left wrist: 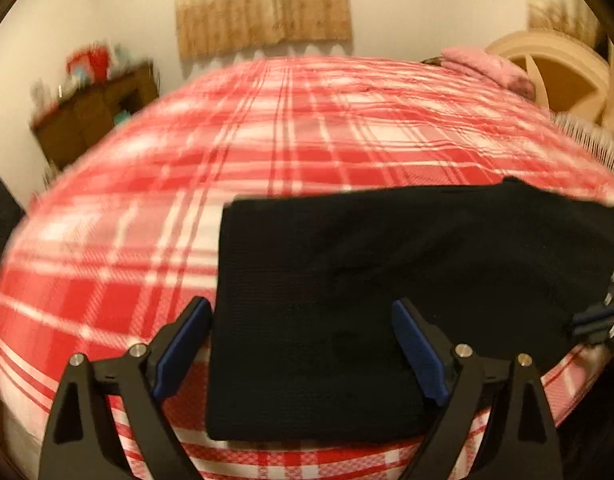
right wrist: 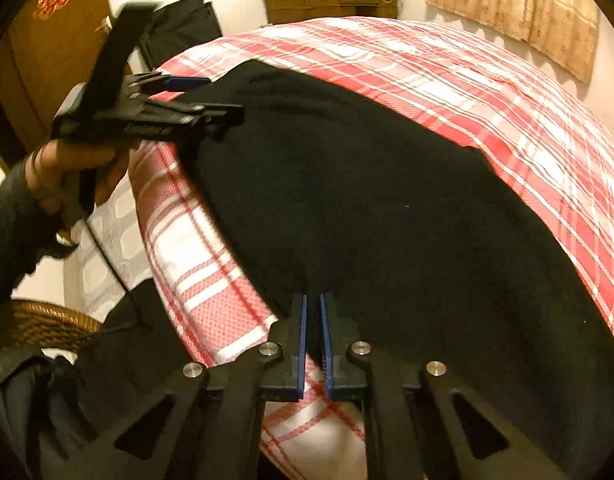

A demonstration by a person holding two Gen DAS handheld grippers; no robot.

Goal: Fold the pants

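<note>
Black pants [left wrist: 347, 300] lying flat on the red-and-white plaid bedspread [left wrist: 267, 140], near its front edge. Left of the pants' squared end – left gripper [left wrist: 301, 312], jaws spread wide, one blue pad off the cloth's edge, the other over it, nothing clamped. Person's left hand [right wrist: 73, 168] around that tool's handle, dark sleeve above the wrist. Right of that, at the pants' near edge – right gripper [right wrist: 313, 308], jaws drawn nearly together; whether any cloth is caught between the pads cannot be told.
</note>
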